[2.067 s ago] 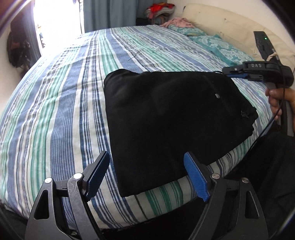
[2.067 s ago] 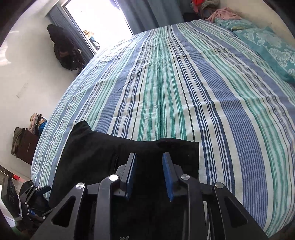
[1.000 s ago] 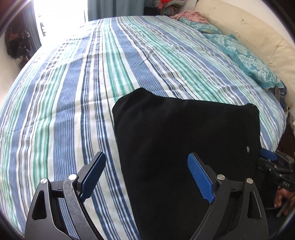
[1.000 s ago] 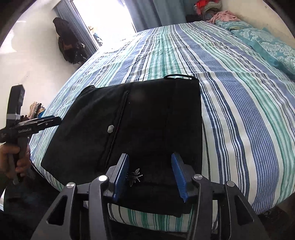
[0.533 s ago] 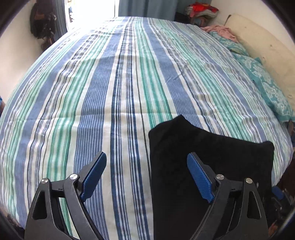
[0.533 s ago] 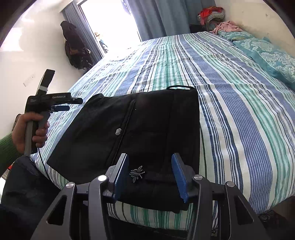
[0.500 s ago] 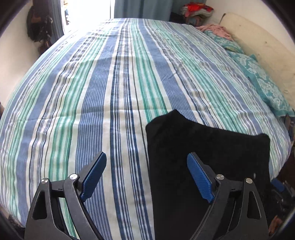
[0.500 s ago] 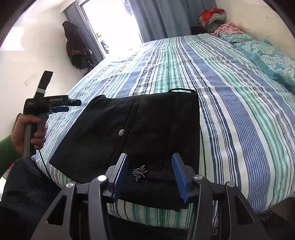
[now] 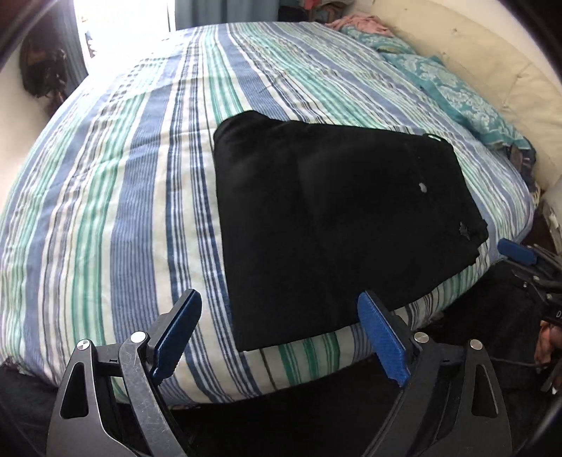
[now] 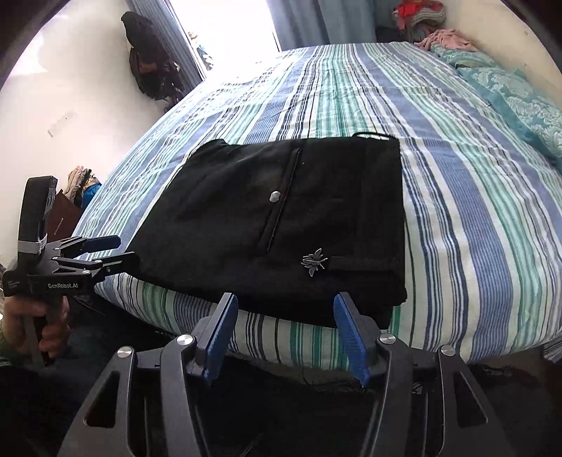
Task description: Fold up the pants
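Note:
The black pants (image 9: 333,218) lie folded into a flat rectangle on the striped bed (image 9: 123,197), close to its near edge. A silver button (image 10: 275,196) and a small metal insect ornament (image 10: 313,262) show on the pants (image 10: 281,218). My left gripper (image 9: 279,297) hovers wide open over the near left corner of the pants, holding nothing. My right gripper (image 10: 286,298) hangs just off the bed's edge in front of the pants. Its jaws are opening and nothing is between them. A hand holds the left gripper (image 10: 126,249) at the far left of the right wrist view.
Teal patterned pillows (image 9: 456,95) lie along the cream headboard (image 9: 474,59) on the right. A pile of clothes (image 10: 418,17) sits in the far corner and a dark bag (image 10: 151,70) hangs by the bright doorway. The floor below the bed's edge is dark.
The left gripper has drawn back toward the bed's near edge, so the whole pants now show. The right gripper has backed off from the pants and its jaws stand wider.

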### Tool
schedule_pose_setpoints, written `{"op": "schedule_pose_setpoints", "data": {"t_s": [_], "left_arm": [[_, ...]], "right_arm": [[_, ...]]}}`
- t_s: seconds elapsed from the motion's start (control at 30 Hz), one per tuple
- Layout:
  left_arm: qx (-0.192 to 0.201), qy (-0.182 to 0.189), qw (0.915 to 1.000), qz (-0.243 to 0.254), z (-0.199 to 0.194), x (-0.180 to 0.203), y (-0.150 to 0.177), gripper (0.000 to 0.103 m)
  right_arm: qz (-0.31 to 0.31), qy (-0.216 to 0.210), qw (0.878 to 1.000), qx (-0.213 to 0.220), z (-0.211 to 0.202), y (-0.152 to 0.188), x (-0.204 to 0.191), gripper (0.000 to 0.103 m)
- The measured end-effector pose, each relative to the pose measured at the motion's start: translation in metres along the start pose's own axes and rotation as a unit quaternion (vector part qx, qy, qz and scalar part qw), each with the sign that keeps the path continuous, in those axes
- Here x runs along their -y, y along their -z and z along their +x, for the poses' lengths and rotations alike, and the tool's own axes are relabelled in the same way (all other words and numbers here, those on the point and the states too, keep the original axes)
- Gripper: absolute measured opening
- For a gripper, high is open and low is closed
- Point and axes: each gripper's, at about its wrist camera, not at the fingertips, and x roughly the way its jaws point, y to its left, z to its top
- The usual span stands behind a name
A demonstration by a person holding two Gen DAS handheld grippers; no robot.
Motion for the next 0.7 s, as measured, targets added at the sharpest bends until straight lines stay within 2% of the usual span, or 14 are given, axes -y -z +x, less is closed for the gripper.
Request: {"op": "schedule_pose_setpoints", "data": {"t_s": [0.07,0.2,0.53,0.63,0.7], "left_arm": [[0.007,-0.017,0.9998,0.002,-0.004,-0.003,-0.002,0.093],[0.007,-0.033,0.9994,-0.004,-0.004,-0.011,-0.001,0.093],[0.014,-0.068,0.9974,0.019,-0.010,-0.008,0.004,0.093],[0.013,-0.065,0.9977,0.013,-0.010,-0.012,0.005,0.093],[0.008,-0.045,0.9990,-0.005,-0.008,-0.023,0.005,0.093]], "right_arm": [[0.009,0.012,0.999,0.031,-0.012,0.005,0.002,0.073],[0.042,0.028,0.997,0.062,-0.024,0.006,0.011,0.074],[0.045,0.037,0.996,0.063,-0.024,0.006,0.008,0.074],[0.040,0.037,0.997,0.059,-0.023,0.007,0.006,0.074],[0.039,0.032,0.997,0.056,-0.021,0.007,0.005,0.074]]}}
